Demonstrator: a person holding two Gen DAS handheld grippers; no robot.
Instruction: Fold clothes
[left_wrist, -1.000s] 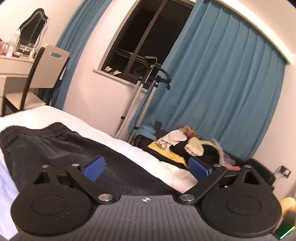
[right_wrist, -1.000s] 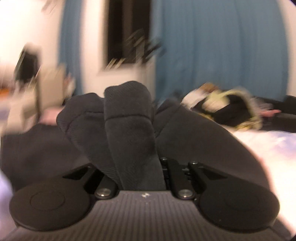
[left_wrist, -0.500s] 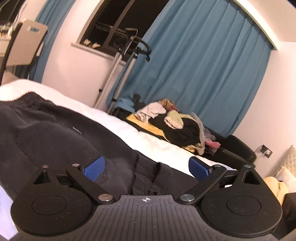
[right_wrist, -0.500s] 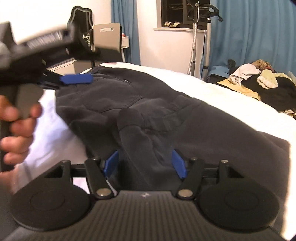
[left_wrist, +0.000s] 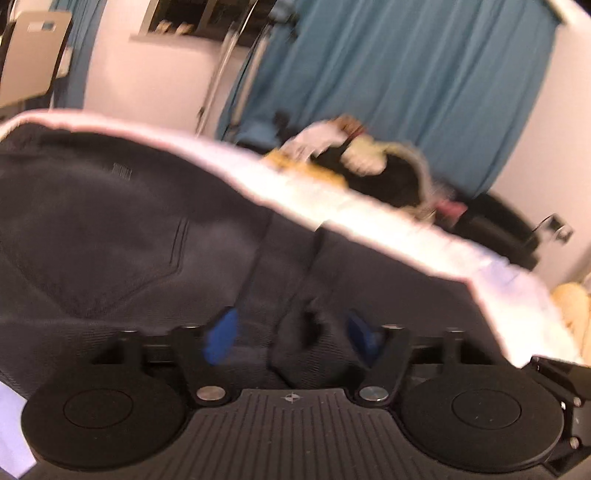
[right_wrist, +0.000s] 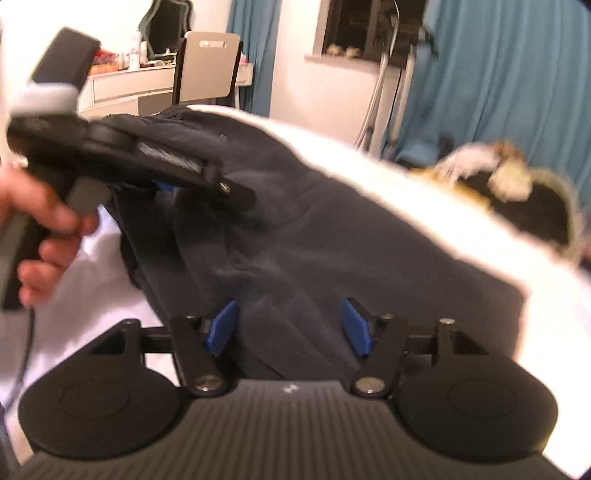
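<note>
Dark grey shorts (left_wrist: 110, 221) lie spread on the white bed (left_wrist: 369, 225). My left gripper (left_wrist: 291, 334) is down on them, jaws closing around a raised fold of the fabric (left_wrist: 303, 328); its blue pads (left_wrist: 221, 336) show gaps to the fold. My right gripper (right_wrist: 289, 325) hovers low over the same shorts (right_wrist: 332, 229). Its jaws are closing slightly, with flat cloth between the pads (right_wrist: 356, 325) and no pinch. In the right wrist view a hand (right_wrist: 40, 229) holds the left gripper (right_wrist: 207, 184) over the shorts' left part.
A heap of mixed clothes (left_wrist: 369, 166) lies beyond the bed's far edge, in front of blue curtains (left_wrist: 406, 74). A chair (right_wrist: 207, 70) and dressing table (right_wrist: 122, 85) stand at the back left. A metal stand (right_wrist: 384, 85) rises under the window.
My right gripper let go of the bunched fabric, opened and drew back. My left gripper dropped onto the shorts and its jaws narrowed around a fold.
</note>
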